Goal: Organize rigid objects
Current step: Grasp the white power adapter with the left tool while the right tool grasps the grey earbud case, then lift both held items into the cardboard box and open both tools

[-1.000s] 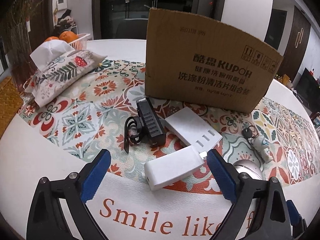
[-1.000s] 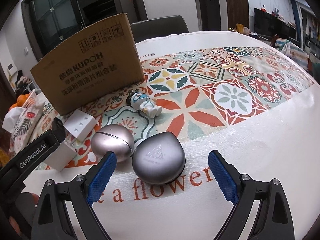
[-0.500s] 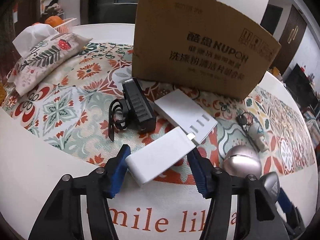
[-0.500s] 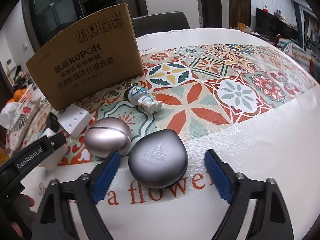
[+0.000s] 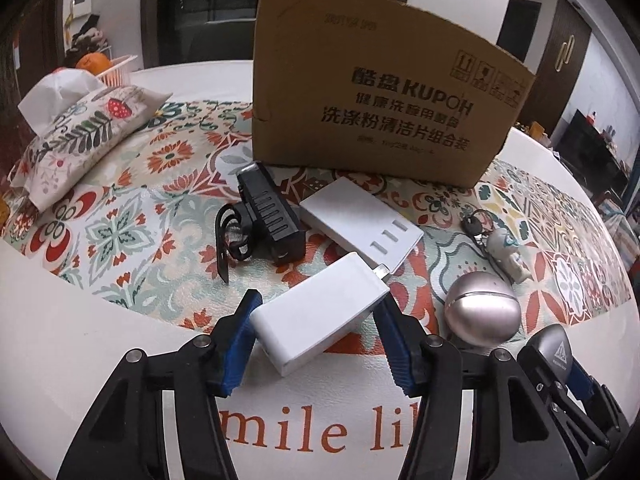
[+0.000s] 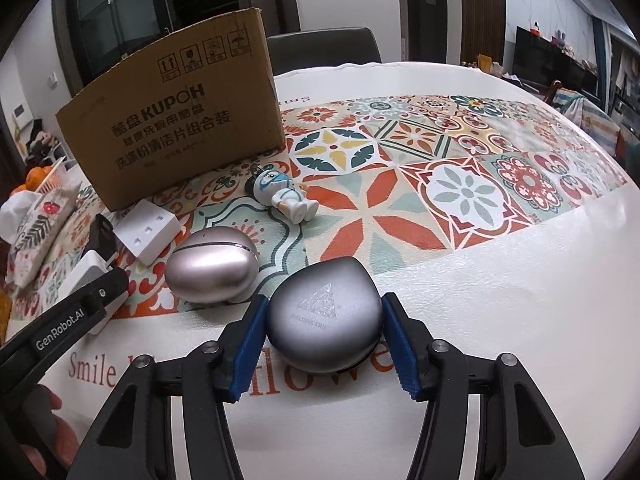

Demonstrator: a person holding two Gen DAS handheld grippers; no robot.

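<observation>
Nothing looks sorted yet: your left tool (image 5: 318, 320) pinches the white charger (image 5: 320, 314), your right tool (image 6: 322, 340) pinches the grey case (image 6: 324, 324), both on the worktop (image 6: 500, 320). Only the left view shows the black light (image 5: 268, 216) fully; the box (image 5: 372, 100) interior stays hidden.

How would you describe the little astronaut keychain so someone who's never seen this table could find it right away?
Start at the big brown cardboard box standing on the patterned tablecloth. Just in front of its right corner lies the astronaut keychain, on its back, beyond the pinkish egg-shaped case. It is the only figure-shaped item: white body, blue visor, metal key ring at its head.
</observation>
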